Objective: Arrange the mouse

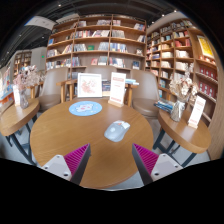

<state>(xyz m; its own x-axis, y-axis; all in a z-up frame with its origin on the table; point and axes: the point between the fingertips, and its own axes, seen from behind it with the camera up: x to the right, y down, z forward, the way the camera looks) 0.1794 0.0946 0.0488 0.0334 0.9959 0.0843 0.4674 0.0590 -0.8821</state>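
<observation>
One mouse (pixel 117 130) lies on the round surface (pixel 60 140), just ahead of the tool (pixel 109 160). Its fingers stand apart, holding nothing.

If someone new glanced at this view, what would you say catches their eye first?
Most likely the pale mouse lying on the round wooden table, just ahead of the open tool. Beyond it on the same table sits a round blue mat. Behind everything, tall bookshelves packed with books fill the walls.
</observation>
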